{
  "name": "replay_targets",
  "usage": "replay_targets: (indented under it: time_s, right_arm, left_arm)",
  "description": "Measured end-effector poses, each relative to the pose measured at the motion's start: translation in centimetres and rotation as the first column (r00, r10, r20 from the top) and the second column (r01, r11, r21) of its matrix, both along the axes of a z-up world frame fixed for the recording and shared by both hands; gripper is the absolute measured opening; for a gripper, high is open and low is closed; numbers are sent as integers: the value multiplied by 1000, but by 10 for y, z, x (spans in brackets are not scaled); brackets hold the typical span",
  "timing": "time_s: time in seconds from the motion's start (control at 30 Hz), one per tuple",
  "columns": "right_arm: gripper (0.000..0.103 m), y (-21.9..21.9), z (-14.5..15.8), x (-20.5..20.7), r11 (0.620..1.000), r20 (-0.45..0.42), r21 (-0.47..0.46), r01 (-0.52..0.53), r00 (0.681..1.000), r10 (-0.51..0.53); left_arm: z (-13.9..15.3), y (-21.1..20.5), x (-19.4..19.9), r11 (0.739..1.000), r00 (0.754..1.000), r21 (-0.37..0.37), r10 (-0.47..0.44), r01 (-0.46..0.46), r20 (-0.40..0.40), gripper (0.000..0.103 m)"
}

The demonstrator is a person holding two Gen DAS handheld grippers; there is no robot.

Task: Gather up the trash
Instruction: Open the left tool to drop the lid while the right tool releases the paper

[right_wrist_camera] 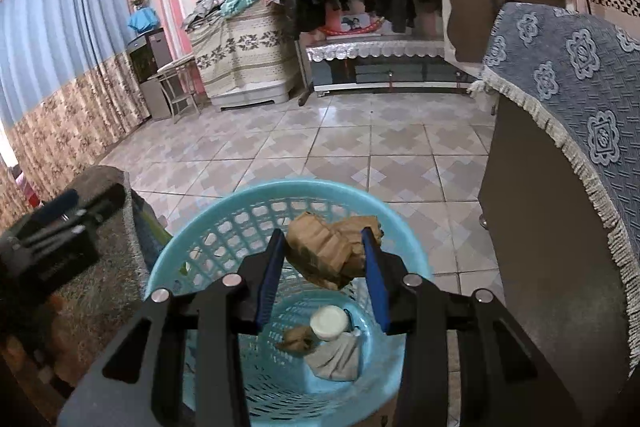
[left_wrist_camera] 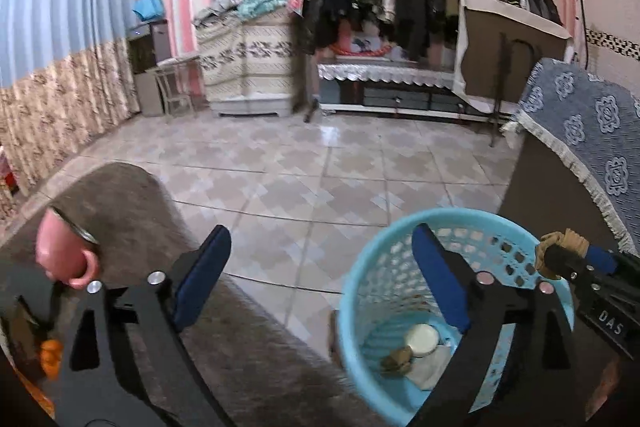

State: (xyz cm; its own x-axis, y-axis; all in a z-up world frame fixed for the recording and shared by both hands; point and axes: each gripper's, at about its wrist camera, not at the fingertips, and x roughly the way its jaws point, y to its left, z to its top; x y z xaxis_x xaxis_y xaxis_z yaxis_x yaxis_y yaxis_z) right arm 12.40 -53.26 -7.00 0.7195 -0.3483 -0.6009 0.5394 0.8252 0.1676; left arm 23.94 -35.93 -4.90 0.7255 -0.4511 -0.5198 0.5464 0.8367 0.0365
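Pinching crumpled brown paper (right_wrist_camera: 334, 251); latticed plastic basket (right_wrist_camera: 224, 227) below.

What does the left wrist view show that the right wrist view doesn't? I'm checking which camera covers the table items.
Only the left wrist view: a glossy pink ceramic mug on the brown fuzzy table cover, with the open left claw.
Only the right wrist view: the right claw shut on crumpled brown paper, seen close.
Both: the light blue plastic lattice wastebasket holding a white round lid.
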Motion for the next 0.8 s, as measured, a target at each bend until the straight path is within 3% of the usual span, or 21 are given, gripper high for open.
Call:
replay_targets:
  time_s: [0.17,0.23,0.27,0.3,0.43,0.5,0.8]
  right_arm:
    - [42,11,-4,16,1000,6,-16,-5,1000,5]
    - [51,16,-5,20,999,15,-22,-26,1000,26]
    - [64,20,-5,23,999,10,-37,-30,999,31]
    - [69,23,-4,24,998,3,-56,-32,999,32]
    - [76,33,1,25,994,-5,-104,-32,999,32]
    - [87,34,4,23,995,2,-97,-29,1000,30]
    - [92,52,18,18,995,34,-92,-28,999,31]
  left_arm:
    - [0,35,7,998,998,-13,67,-67,-9,97]
    - [-4,47,9,996,996,-14,84,-85,-28,97]
    - [-6,51,9,996,995,-13,93,-94,-30,97]
    - [-8,57,9,994,994,-11,106,-106,-32,97]
    - [-7,78,7,990,989,-18,141,-142,-39,97]
    - [-6,87,4,988,988,-19,153,-154,-36,97]
    - [9,137,-15,973,974,-38,226,-226,-9,97]
